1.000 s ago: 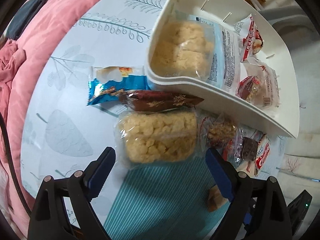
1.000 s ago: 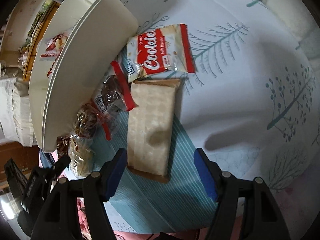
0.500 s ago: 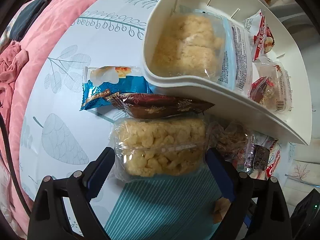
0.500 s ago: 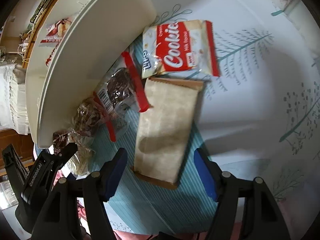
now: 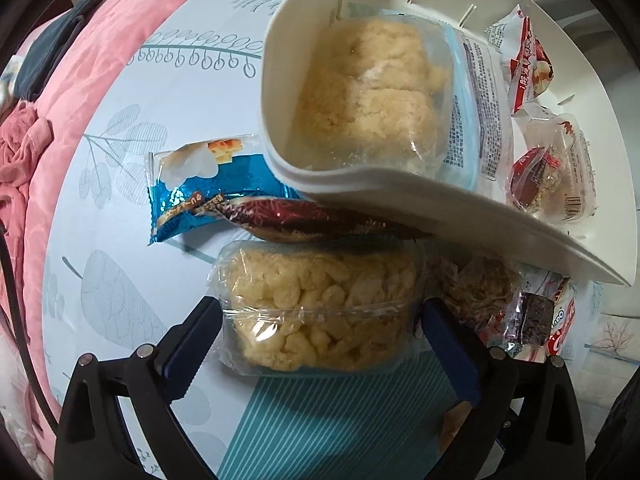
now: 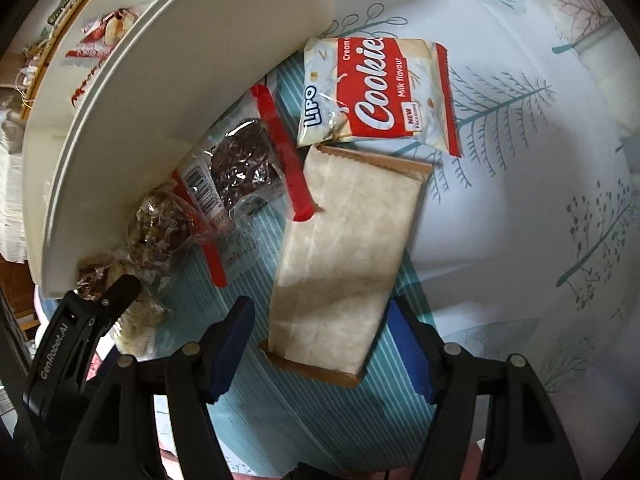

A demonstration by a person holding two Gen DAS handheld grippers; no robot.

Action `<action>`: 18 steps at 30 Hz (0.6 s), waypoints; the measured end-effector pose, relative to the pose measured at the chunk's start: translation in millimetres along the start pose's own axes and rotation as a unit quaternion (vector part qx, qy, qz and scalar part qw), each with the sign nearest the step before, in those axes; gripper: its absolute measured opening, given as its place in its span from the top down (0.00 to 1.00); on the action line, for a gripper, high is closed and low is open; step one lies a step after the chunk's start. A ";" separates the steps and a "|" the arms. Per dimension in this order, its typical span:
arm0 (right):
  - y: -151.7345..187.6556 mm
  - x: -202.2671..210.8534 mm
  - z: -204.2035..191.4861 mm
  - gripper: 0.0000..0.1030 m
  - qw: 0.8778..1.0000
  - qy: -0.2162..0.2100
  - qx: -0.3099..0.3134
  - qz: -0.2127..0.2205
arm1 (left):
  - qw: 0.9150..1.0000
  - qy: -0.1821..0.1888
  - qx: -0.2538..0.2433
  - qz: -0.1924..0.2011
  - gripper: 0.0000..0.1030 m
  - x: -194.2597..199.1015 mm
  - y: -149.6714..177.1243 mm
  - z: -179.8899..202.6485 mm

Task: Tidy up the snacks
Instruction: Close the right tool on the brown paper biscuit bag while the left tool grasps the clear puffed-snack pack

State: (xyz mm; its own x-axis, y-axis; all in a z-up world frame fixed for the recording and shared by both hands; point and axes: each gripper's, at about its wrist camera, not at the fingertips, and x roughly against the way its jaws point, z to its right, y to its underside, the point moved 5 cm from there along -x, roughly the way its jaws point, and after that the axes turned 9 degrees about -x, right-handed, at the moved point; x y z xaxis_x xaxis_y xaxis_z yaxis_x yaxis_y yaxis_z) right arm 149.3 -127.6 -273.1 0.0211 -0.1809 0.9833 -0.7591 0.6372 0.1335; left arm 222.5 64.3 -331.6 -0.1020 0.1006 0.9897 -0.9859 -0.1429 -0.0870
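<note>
Left hand-held gripper (image 5: 316, 340), jaws just widening, straddles puffed-rice pack (image 5: 316, 304).

puffed-rice pack (image 5: 320, 304) before tray (image 5: 460, 216) | cookie pack (image 6: 380, 92) behind paper pack (image 6: 344, 252)

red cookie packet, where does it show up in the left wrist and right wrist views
Left wrist view: only an edge of the red cookie packet shows, far right, below the white tray.
Right wrist view: in full, upper middle, just above the tan packet.
Shared landmark: the dark brownie packet lying beside the tray.
</note>
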 end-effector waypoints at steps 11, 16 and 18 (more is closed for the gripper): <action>4.2 -14.9 -26.0 0.35 0.997 0.071 0.001 -0.007 | 1.000 0.030 -0.007 -0.006 0.16 0.0 -5.9 -14.6; 2.2 -10.5 -32.9 0.41 0.996 0.084 -0.019 -0.011 | 0.999 0.048 0.000 -0.018 0.29 4.9 -4.9 -25.6; 1.0 -8.7 -32.9 0.44 0.996 0.082 -0.031 -0.012 | 0.998 0.052 0.000 -0.028 0.35 6.9 -5.3 -29.1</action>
State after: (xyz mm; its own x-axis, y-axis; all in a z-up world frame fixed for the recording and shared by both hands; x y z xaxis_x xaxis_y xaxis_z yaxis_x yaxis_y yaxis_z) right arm 169.7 -100.8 -277.4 0.1497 -0.0751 0.9859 -0.7156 0.6798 0.1605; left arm 223.1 94.4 -327.6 -0.0603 0.2092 0.9760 -0.9905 -0.1337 -0.0325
